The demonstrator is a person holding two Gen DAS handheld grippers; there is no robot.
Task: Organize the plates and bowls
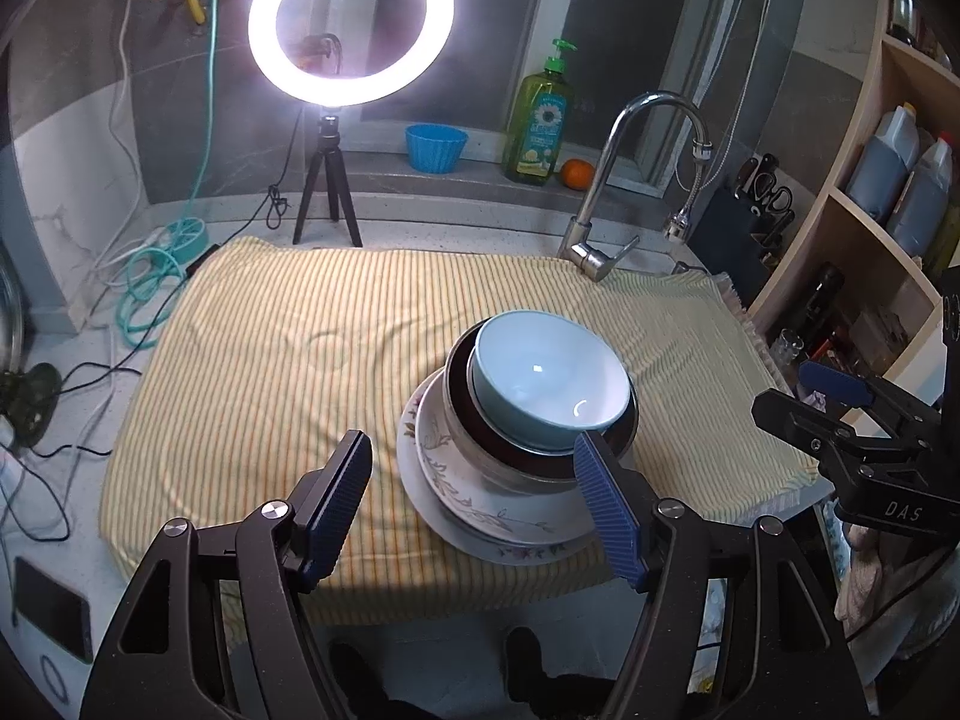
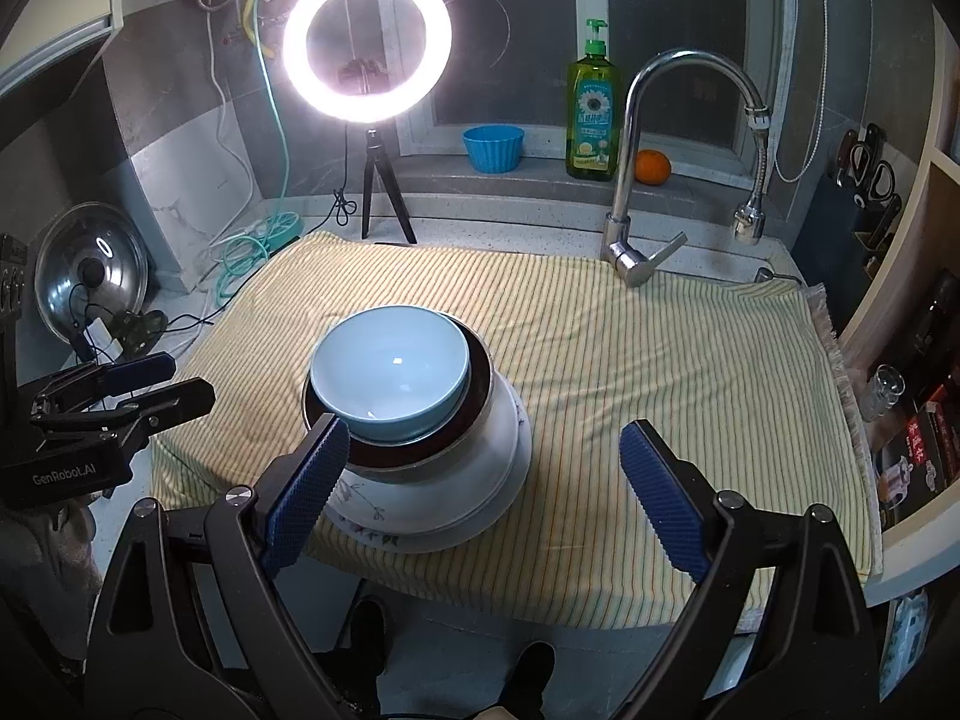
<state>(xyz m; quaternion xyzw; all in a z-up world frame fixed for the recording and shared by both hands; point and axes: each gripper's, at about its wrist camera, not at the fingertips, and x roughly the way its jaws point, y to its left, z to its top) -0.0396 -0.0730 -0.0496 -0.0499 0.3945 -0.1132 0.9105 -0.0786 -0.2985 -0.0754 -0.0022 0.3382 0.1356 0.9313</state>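
While your two grippers hang over its near edge, the striped cloth [image 2: 660, 372] covers the counter from the tap [image 2: 636, 192] to the front, with the ring light [image 2: 367, 42] glowing on its tripod behind. The stack sits on the cloth's near half: a floral plate [image 1: 516, 534] at the bottom, a white dish [image 2: 480, 474] on it, a steel bowl [image 2: 420, 468] with a dark inside on that, and a pale blue bowl [image 2: 390, 372] nested on top, tilted slightly. Your right gripper [image 2: 480, 480] has its jaws spread wide, nothing between the pads, its left finger just in front of the stack. Your left gripper [image 1: 474, 504] is also open and holds nothing; its right finger lies in front of the stack's rim. A soap bottle [image 2: 594, 114], blue cup [image 2: 493, 147] and orange [image 2: 652, 167] line the sill.
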